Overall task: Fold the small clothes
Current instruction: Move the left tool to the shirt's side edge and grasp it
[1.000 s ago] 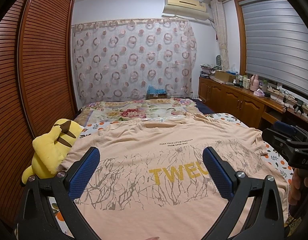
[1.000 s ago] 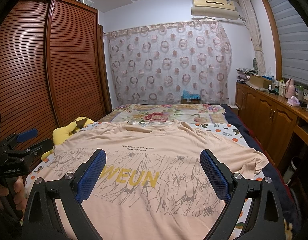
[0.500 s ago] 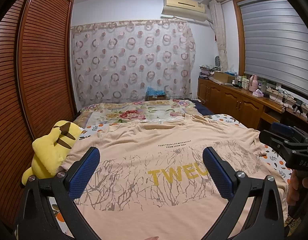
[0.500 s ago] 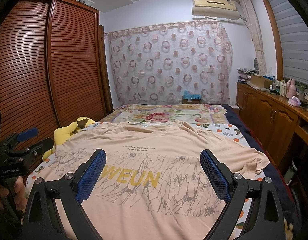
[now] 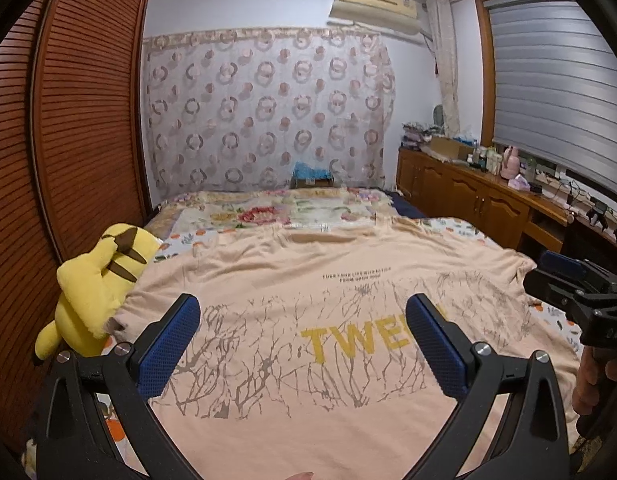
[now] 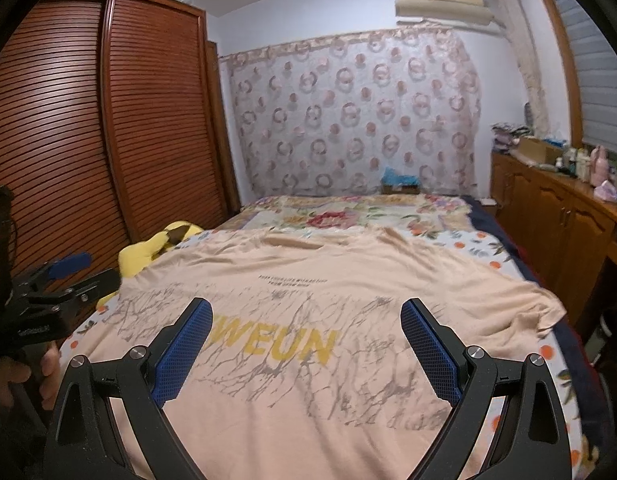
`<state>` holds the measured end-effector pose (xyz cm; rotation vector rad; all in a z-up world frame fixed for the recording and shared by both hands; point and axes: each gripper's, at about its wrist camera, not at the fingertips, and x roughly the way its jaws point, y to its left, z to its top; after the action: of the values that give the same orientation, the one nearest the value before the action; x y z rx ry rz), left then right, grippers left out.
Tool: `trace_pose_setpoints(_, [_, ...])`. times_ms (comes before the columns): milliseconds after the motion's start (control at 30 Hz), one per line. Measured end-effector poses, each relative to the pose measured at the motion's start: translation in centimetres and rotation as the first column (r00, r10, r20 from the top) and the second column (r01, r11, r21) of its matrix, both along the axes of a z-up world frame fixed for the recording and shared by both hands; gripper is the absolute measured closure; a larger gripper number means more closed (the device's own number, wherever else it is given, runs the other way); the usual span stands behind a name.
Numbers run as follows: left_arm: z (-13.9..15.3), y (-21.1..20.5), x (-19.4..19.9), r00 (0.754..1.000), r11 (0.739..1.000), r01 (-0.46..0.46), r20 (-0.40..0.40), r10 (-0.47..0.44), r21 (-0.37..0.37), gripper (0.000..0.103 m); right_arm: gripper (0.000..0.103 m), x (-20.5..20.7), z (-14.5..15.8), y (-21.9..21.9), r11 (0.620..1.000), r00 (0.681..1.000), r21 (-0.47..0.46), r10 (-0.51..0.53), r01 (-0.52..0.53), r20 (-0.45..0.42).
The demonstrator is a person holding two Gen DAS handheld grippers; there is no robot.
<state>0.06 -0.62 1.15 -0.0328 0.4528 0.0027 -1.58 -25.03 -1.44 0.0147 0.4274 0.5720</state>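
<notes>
- Peach T-shirt [image 5: 308, 292] lying flat, front up, filling center + lower frame in both views; yellow "TWEUN" lettering [image 6: 284, 346], grey branch print.
- Shirt sitting on bed w/ orange-print sheet [image 6: 476, 246]; floral quilt [image 5: 268, 212] lying beyond collar, mid frame.
- Left gripper [image 5: 302, 330] hovering over lower shirt, blue pads [image 5: 170, 344] spread wide, gripping nothing.
- Right gripper [image 6: 306, 334] doing same over shirt's lower half, jaws wide, empty.
- Yellow plush toy [image 5: 96, 284] leaning at left edge of frame, touching shirt sleeve.
- Louvered wood wardrobe [image 6: 108, 120] filling left side; ring-pattern curtain [image 5: 268, 112] hanging at back, AC unit [image 5: 374, 0] up top.
</notes>
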Motion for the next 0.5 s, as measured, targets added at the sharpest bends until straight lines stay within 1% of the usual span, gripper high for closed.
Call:
trace_pose_setpoints(133, [-0.9, 0.6, 0.9, 0.999, 1.0, -0.005, -0.042, 0.006, 0.014, 0.0, 0.007, 0.9, -1.1, 1.0, 0.999, 0.999, -0.036, 0.027, -0.028, -0.032])
trace_pose_setpoints(267, [-2.5, 1.6, 1.7, 0.995, 1.0, 0.013, -0.099, -0.012, 0.01, 0.0, 0.007, 1.6, -1.5, 1.7, 0.997, 0.997, -0.064, 0.048, -0.052, -0.062])
trace_pose_setpoints(433, [-3.6, 3.3, 2.6, 0.991, 0.999, 0.025, -0.135, -0.022, 0.019, 0.0, 0.007, 2.7, -2.2, 2.8, 0.992, 0.993, -0.106, 0.064, -0.075, -0.101])
trace_pose_setpoints(500, [-4.4, 3.7, 2.7, 0.988, 0.999, 0.03, -0.152, -0.026, 0.029, 0.0, 0.007, 3.1, -2.4, 3.2, 0.99, 0.99, -0.113, 0.072, -0.086, -0.122])
